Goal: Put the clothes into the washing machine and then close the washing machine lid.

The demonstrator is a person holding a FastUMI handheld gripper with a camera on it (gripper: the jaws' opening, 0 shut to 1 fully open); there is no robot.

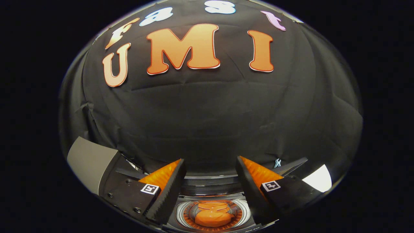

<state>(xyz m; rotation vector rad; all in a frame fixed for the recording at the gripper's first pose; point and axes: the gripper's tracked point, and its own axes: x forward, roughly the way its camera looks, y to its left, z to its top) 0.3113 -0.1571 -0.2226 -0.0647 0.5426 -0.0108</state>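
My gripper [210, 159] is open, its orange and black fingers [168, 184] spread wide with nothing between them. Below and between the fingers lies the washing machine's top [210, 189], a dark band with a round drum opening [213, 215] under it. An orange mass [212, 217] shows inside that ring. I cannot tell whether it is clothing or a reflection. Whether the lid lies over the opening is also unclear from here.
A grey slanted panel [90, 160] rises beside the left finger. A white patch [318, 178] sits beyond the right finger. The booth's black cloth wall [210, 113] stands close behind the machine.
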